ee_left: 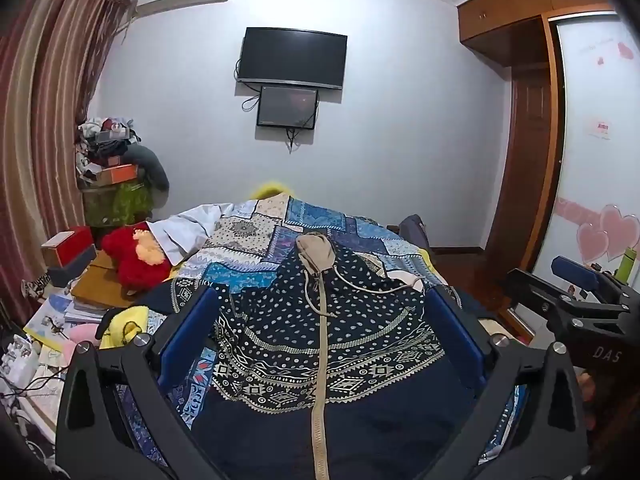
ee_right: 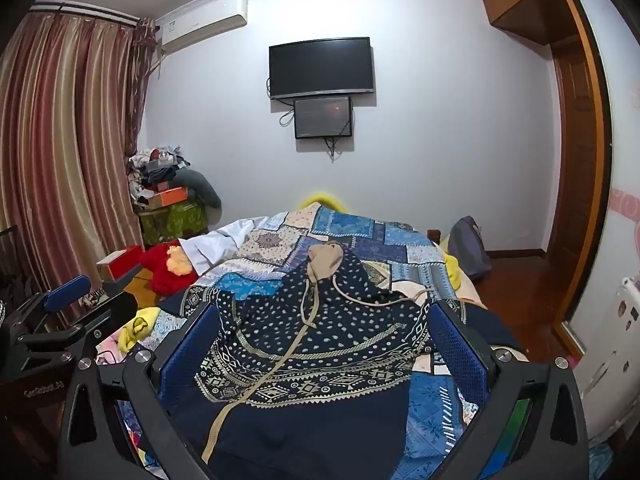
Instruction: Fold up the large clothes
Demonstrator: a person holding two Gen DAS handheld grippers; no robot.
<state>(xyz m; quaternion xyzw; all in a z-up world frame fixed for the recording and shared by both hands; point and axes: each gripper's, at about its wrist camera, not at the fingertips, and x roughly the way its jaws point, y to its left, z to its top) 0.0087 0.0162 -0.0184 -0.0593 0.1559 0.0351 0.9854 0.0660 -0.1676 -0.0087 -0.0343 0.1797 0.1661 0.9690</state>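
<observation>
A: While the hooded jacket (ee_left: 320, 328) lies flat on the bed (ee_left: 256, 236), which way does it run from the grippers?

B: Straight away from both. Its beige zipper (ee_left: 320, 380) marks the long axis, hem nearest, beige-lined hood (ee_left: 316, 250) at the far end toward the wall-mounted TV (ee_left: 292, 58)

A: Which gripper is nearer?

B: Hard to separate. The left gripper (ee_left: 320, 340) sits about on the zipper line; the right gripper (ee_right: 326, 344) is offset to the side away from the zipper, toward the wardrobe (ee_right: 576, 160), over the jacket's right half

A: And their pose?

B: Both hover above the hem end, tipped slightly down toward the zipper, side by side. Each has its blue jaws spread fully wide, holding nothing, the fabric untouched below

A: So the fold isn't begun?

B: I'd judge not; the jacket looks spread out, one sleeve trailing left of the zipper
</observation>
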